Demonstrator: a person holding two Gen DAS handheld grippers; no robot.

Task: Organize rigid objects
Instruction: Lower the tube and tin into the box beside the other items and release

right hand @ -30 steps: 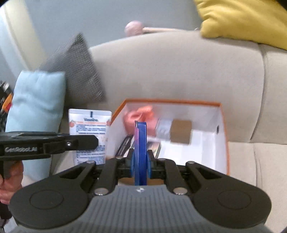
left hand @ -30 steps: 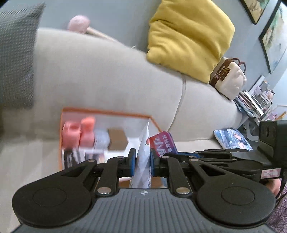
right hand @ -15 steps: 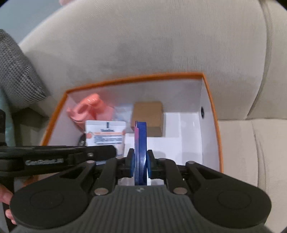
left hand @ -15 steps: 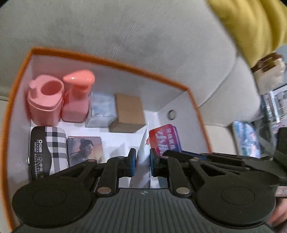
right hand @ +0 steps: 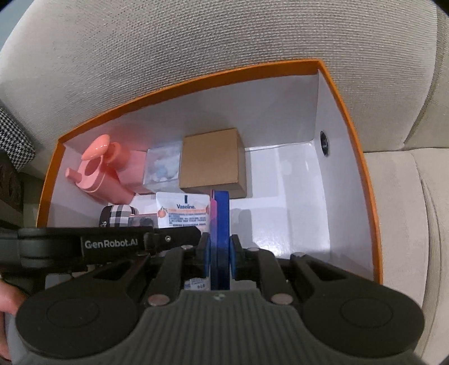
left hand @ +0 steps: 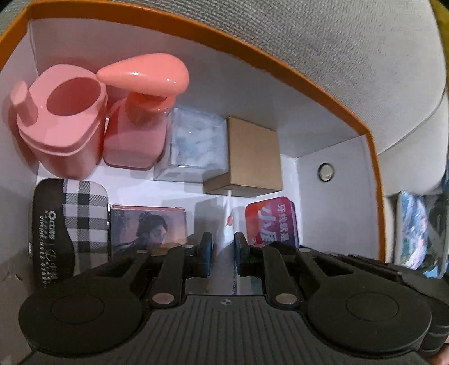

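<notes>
Item 1. Left gripper [left hand: 222, 254], pointing down into the orange-rimmed box [left hand: 196, 26]; jaws are standing nearly closed, clamping the white Vaseline sachet [left hand: 226, 233] edge-on. In the left wrist view the sachet is showing only as a thin strip, its lower end cut off behind the gripper body; its printed face is reading clearly only in the right wrist view.

Item 2. Right gripper [right hand: 219, 251], jaws nearly closed, pinching the flat blue tin [right hand: 220, 224] edge-on. The tin is standing upright just beside the sachet, its bottom hiding between the pads. Its red lid [left hand: 270, 220] is facing the other camera, partly covered.

Item 3. Box floor, near row: checked case [left hand: 70, 221] and picture card box [left hand: 148, 226], both lying flat, lower parts hiding behind the left gripper.

Item 4. Far wall row, left to right: pink cup [left hand: 60, 120], pink pump bottle [left hand: 137, 132], clear box [left hand: 193, 148] with blurred contents, brown carton [left hand: 252, 157], sitting side by side.

Item 5. Beige sofa [right hand: 196, 42] lying behind the box.
</notes>
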